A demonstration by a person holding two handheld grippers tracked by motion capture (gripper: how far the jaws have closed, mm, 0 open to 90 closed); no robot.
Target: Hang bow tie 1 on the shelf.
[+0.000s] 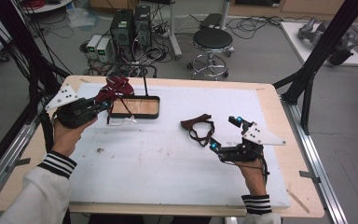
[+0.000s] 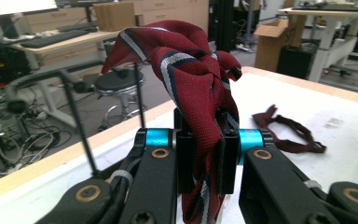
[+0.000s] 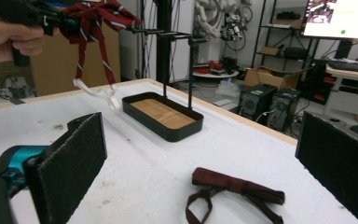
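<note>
1. High view: the left tool (image 1: 103, 105) sits at the far left of the tabletop (image 1: 168, 158), held level in the person's left hand (image 1: 67, 133). Its jaws are clamped on a dark red striped tie (image 1: 114, 89), which is bunched above the jaws, with a strap and a pale clip hanging below. The bunch is over the near left edge of a black tray with a wooden floor (image 1: 137, 107). A thin black post stands up from the tray's far side.

2. High view, right side: the right tool (image 1: 224, 134) is held in the right hand (image 1: 251, 175), jaws spread wide with nothing between them. A dark maroon bow tie (image 1: 199, 128) lies flat on the tabletop just to its left, apart from both jaws and well right of the tray.

3. Left gripper view: the jaws pinch the striped tie (image 2: 191, 79) tightly in the middle; the fabric rises in a knot above them. The bow tie (image 2: 289, 133) lies farther off on the right.

4. Right gripper view: the two jaws stand wide apart. The bow tie (image 3: 235, 189) lies between and just beyond them on the tabletop. Farther off is the tray (image 3: 163, 114), and at far left the left tool (image 3: 56, 18) holds the striped tie (image 3: 95, 18) in the air.
</note>
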